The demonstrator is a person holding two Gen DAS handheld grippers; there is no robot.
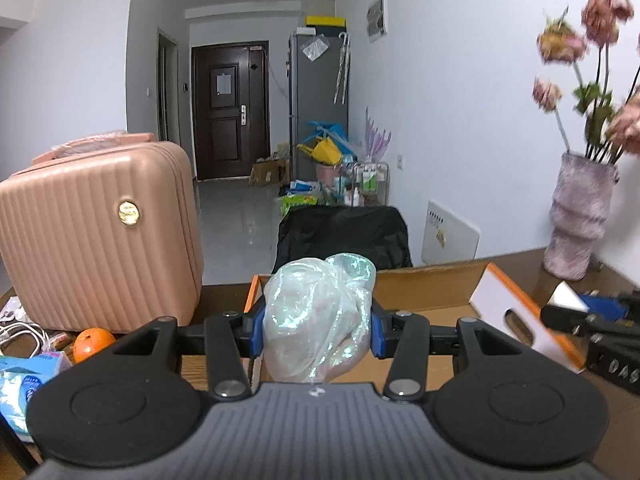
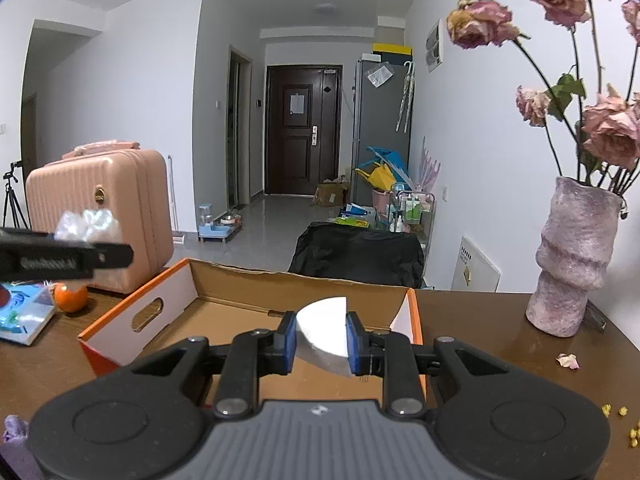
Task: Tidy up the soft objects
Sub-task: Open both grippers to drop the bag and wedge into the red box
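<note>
My left gripper is clamped on a crumpled iridescent plastic bag, blue pads pressing both sides — the bag is held above the near edge of the open cardboard box. My right gripper pinches a white half-round foam piece over that same box. A pink suitcase stands on the table to the left; a vase of dried roses stands to the right.

Two wrist views, aimed forward and slightly downward along the fingers

The cardboard box is seen close from both; the pink suitcase, the vase and the dark door far behind are shared.
</note>
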